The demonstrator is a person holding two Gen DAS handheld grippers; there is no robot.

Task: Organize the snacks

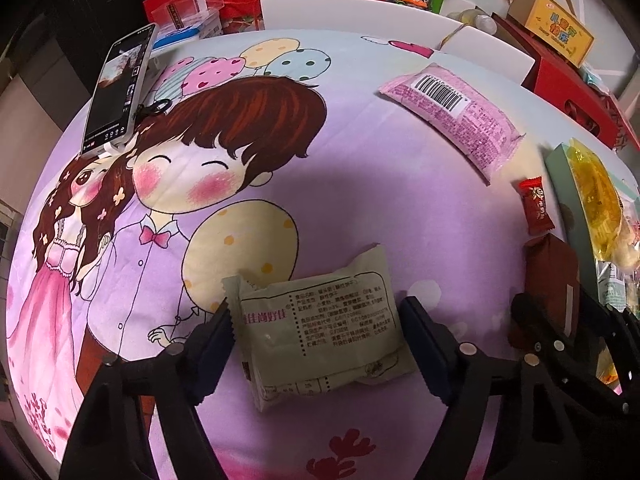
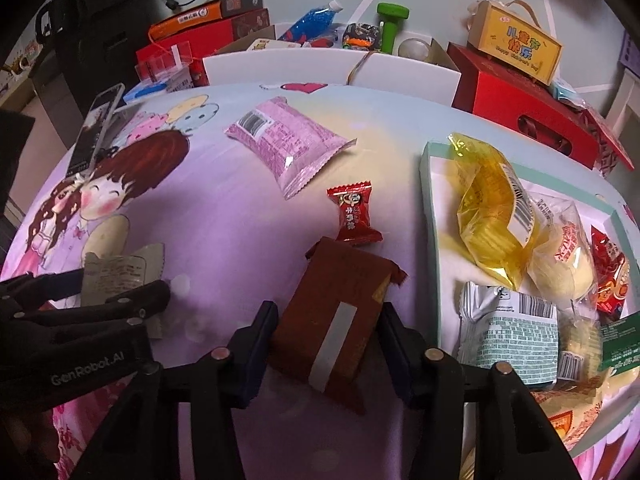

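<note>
Snacks are split between two places: several already lie in the tray [image 2: 430, 216] at your right, among them a yellow bag [image 2: 492, 216], a grey pack [image 2: 516, 336] and a red pack [image 2: 608, 276], while four more are loose on the cartoon cloth [image 1: 360, 208]. Your left gripper [image 1: 316, 332] straddles the pale green pack [image 1: 324, 332]; its fingers stand apart on either side with a visible gap to the wrapper, so it is open and not yet gripping. Your right gripper [image 2: 328, 328] brackets the brown pack [image 2: 336, 316], its pads at or very near the pack's edges. I judge it as closing on the pack, though a firm clamp is not certain from this view.

Both packs lie flat, which is why you come in low with a finger on each long side. The brown pack lies nearest the tray, so it is probably next in. The red candy [image 2: 354, 216] lies just beyond the brown pack, and the pink pack [image 2: 288, 140] further back, both untouched. A phone [image 1: 118, 92] leans at the far left of the cloth, clear of your work.

The two grippers sit close together, so lift the right one before you swing the left across
</note>
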